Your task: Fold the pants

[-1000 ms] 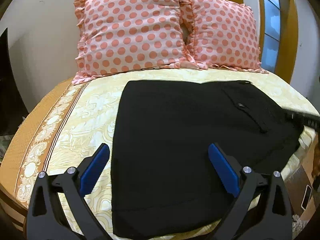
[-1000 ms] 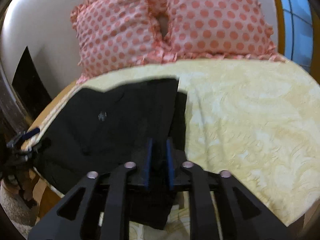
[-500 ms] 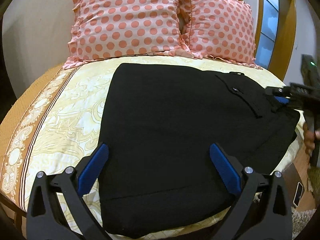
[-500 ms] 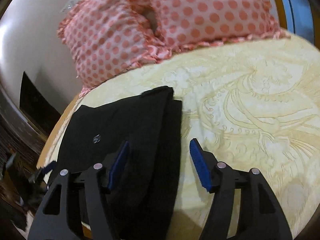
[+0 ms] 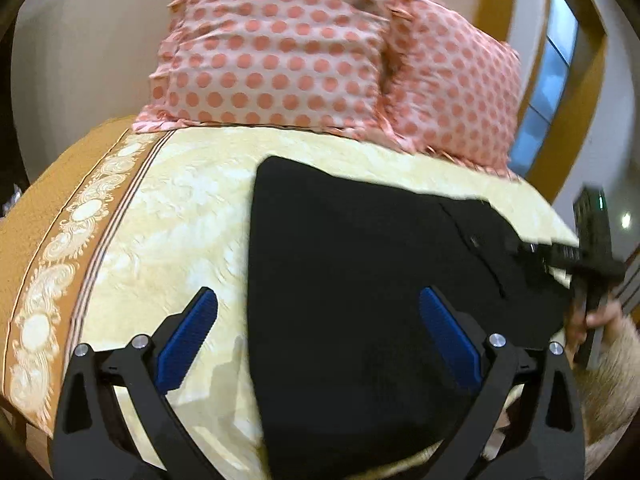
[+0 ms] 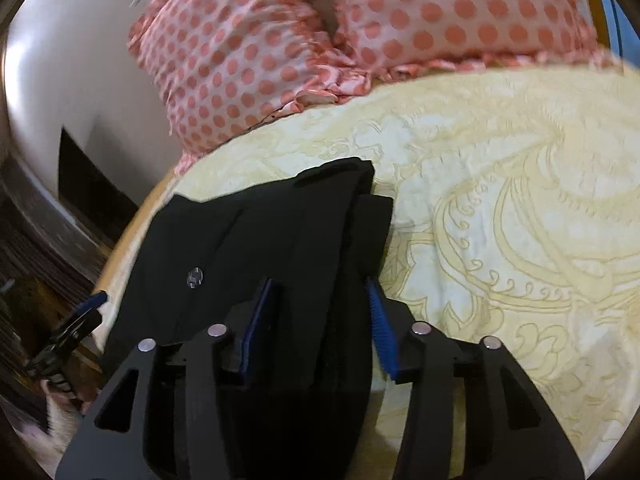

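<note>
The black pants (image 5: 360, 280) lie folded flat on the yellow patterned bedspread (image 5: 172, 208). My left gripper (image 5: 318, 332) is open over their near left edge, one blue pad over the spread, the other over the cloth. In the right wrist view the pants (image 6: 248, 240) show a small button, with the waistband end stacked at their right edge. My right gripper (image 6: 320, 312) is open with its jaws partly closed in, straddling that right edge. The right gripper also shows at the right of the left wrist view (image 5: 560, 256).
Two pink polka-dot pillows (image 5: 280, 48) lean on the wall at the head of the bed, also in the right wrist view (image 6: 320, 40). An orange border strip (image 5: 48, 240) runs along the bed's left side. A window and wooden frame (image 5: 560, 80) stand at right.
My right gripper let go of the pants, opened wide, then narrowed over the pants' right edge. My left gripper stayed open and shifted left, tilting upward.
</note>
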`<move>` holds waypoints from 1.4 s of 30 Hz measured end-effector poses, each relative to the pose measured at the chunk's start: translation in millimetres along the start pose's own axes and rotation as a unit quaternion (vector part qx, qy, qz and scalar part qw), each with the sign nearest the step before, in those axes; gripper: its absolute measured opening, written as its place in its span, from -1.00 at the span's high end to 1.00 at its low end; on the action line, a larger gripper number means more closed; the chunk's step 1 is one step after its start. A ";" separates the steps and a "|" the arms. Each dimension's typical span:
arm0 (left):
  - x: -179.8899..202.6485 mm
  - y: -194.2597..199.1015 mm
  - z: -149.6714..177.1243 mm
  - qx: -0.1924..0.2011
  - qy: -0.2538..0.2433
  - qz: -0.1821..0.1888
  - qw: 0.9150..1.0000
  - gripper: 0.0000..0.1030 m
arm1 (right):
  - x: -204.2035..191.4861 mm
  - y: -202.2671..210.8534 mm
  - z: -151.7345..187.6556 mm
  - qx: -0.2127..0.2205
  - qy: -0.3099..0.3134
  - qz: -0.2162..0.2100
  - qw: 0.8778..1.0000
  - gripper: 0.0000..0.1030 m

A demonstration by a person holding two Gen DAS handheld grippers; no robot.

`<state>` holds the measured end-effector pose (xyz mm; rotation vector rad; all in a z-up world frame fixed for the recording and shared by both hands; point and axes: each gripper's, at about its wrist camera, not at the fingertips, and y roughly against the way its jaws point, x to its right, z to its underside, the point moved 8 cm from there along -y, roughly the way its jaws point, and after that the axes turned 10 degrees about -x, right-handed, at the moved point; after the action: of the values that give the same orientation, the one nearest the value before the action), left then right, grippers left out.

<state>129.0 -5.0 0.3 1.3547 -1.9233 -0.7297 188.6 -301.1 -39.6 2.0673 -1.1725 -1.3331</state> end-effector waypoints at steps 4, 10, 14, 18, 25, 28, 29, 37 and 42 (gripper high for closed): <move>-19.5 -23.9 -22.9 -0.050 0.037 0.034 0.997 -0.94 | -14.8 7.3 1.2 0.011 0.032 -0.020 0.999 0.66; -20.8 -56.6 -30.2 -0.110 0.038 0.053 0.992 -0.68 | -20.1 10.1 3.6 0.014 0.050 -0.012 0.999 0.68; -14.9 -70.2 -31.0 -0.132 0.032 0.062 0.989 -0.41 | -13.3 4.9 1.7 0.005 0.034 -0.011 0.999 0.66; -8.6 -74.0 -34.0 -0.136 0.020 0.034 0.990 -0.09 | -1.6 -2.9 -3.8 -0.013 0.001 -0.013 1.000 0.29; -0.5 -50.7 -46.0 -0.097 -0.002 0.010 0.995 0.82 | -25.0 14.3 -12.1 0.011 0.042 -0.031 0.999 0.70; 5.2 -49.6 -51.0 -0.090 -0.016 -0.003 0.996 0.83 | -30.5 18.2 -19.0 0.017 0.052 -0.032 0.998 0.71; 6.6 -48.7 -53.5 -0.086 -0.019 -0.005 0.996 0.83 | -32.5 18.1 -22.1 0.017 0.057 -0.028 0.998 0.71; 13.1 -58.7 -101.8 -0.061 -0.029 -0.008 0.998 0.83 | -32.4 13.2 -72.0 0.037 0.075 0.004 0.996 0.73; 13.3 -89.3 -155.3 -0.035 -0.023 -0.019 0.999 0.83 | -16.7 3.6 -118.5 0.075 0.082 0.035 0.993 0.73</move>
<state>298.5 -55.3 32.0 1.3466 -1.8947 -0.8462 288.8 -300.7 25.9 2.1726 -1.2936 -1.0503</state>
